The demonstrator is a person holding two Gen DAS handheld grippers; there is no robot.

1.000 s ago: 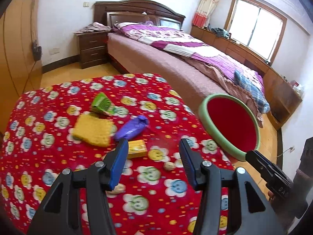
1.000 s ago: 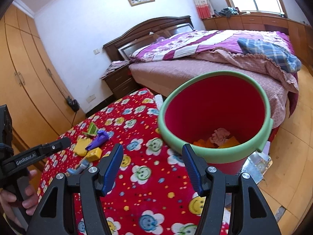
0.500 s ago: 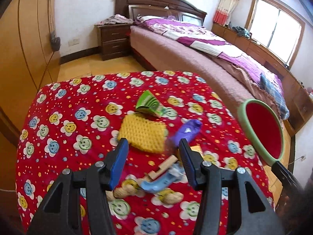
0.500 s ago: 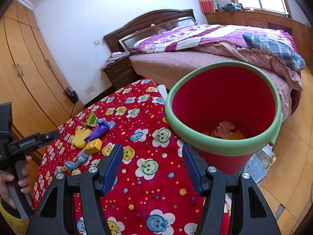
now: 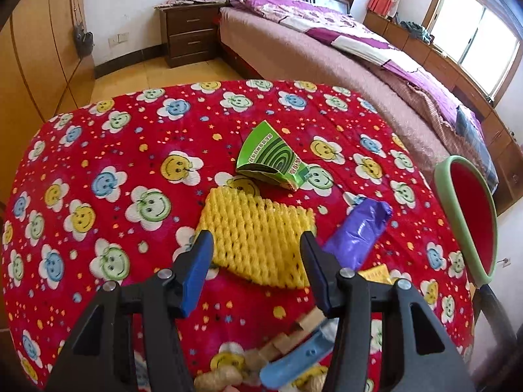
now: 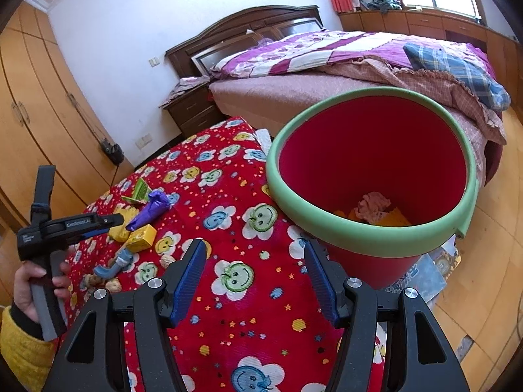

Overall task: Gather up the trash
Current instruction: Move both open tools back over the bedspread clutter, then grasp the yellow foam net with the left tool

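Trash lies on a table with a red smiley-flower cloth. My left gripper hangs open right over the near edge of a yellow foam net, its pads apart from it. Beyond the net lies a green carton piece; to its right a purple wrapper and a small yellow box. A blue plastic piece and peanut shells lie under the gripper. My right gripper is open and empty before the red bin with a green rim, which holds crumpled trash.
The bin stands off the table's right edge, on the floor next to a bed. A nightstand and wooden wardrobes line the far side. A hand in a yellow sleeve holds the left gripper.
My left gripper swung left and down, from the yellow box and purple wrapper to just over the yellow foam net. The right gripper dipped slightly toward the bin; both stayed open.
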